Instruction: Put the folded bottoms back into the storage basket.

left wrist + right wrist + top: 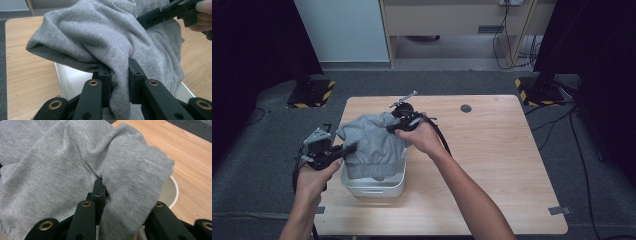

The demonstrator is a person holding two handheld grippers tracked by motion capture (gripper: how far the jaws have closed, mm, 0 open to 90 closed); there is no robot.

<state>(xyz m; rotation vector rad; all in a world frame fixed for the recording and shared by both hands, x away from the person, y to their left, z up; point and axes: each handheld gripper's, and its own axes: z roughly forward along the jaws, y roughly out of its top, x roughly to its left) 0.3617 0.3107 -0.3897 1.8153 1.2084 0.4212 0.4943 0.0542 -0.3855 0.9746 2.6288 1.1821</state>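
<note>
item: grey knit garment [373, 142], soft ribbed-hem jersey, draped over a white plastic bin [374, 187] at the near-left part of the wooden table [502, 150]; bare tabletop lies open to the right and far side, the left table edge close by. left gripper [348, 148] has its jaws pinched on a fold at the garment's left side, and right gripper [394, 128] has its jaws closed on bunched cloth at the upper right. long axis runs roughly far-to-near, hem toward the person.

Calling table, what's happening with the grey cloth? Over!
Left gripper and right gripper both shut on cloth. Cloth held above white bin. Nothing in the way.
</note>
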